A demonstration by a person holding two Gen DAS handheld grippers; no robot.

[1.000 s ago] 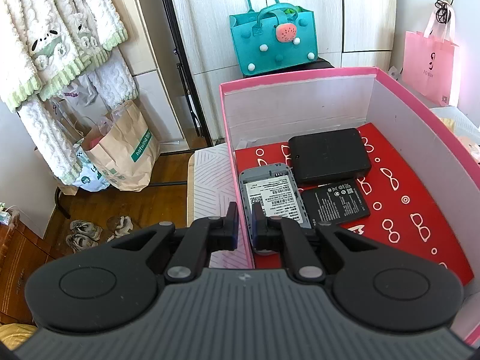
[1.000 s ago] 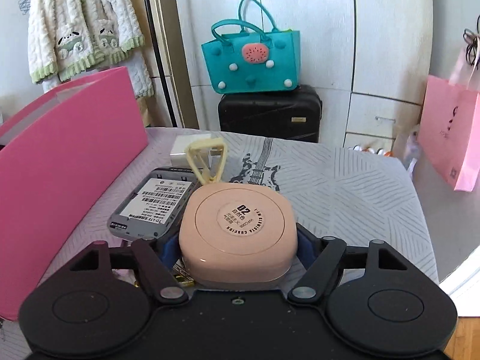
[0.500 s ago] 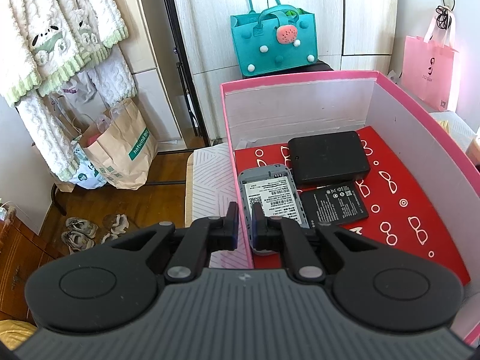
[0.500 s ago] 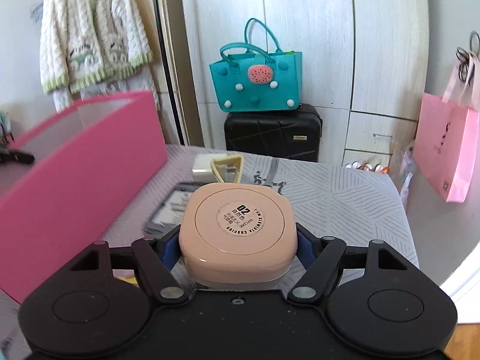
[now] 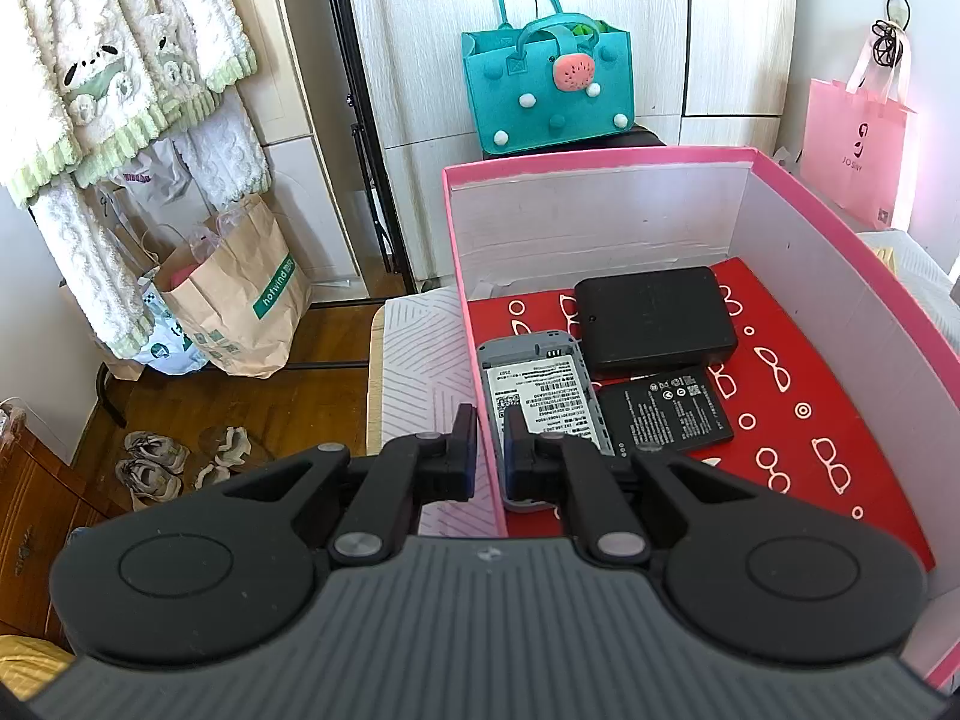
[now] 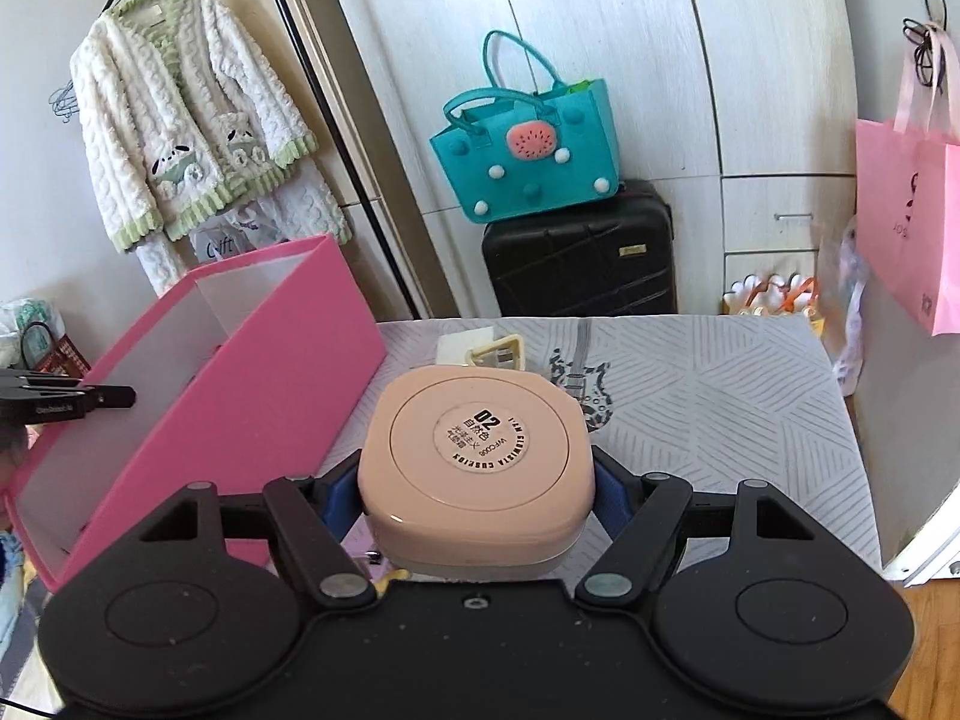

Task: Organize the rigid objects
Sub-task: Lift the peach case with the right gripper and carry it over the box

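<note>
My right gripper (image 6: 474, 495) is shut on a peach square compact case (image 6: 477, 456), label side up, held above the patterned tabletop (image 6: 720, 396). To its left stands the pink box (image 6: 252, 372). In the left wrist view my left gripper (image 5: 491, 450) is shut on the left wall of that pink box (image 5: 600, 159), one finger inside and one outside. On the box's red floor lie a grey device (image 5: 540, 387) with a barcode label, a black case (image 5: 654, 315) and a flat black battery (image 5: 666, 414). The left gripper's tip (image 6: 66, 399) shows at the far left of the right wrist view.
A cream plastic clip (image 6: 498, 354) and a white block (image 6: 462, 345) lie on the table beyond the compact. Behind the table stand a black suitcase (image 6: 582, 258) with a teal bag (image 6: 528, 144) on it. A pink paper bag (image 6: 906, 222) hangs at right.
My right gripper has risen with the compact, so the view looks over the pink box's rim and the grey device on the table is out of sight. The left gripper has kept still.
</note>
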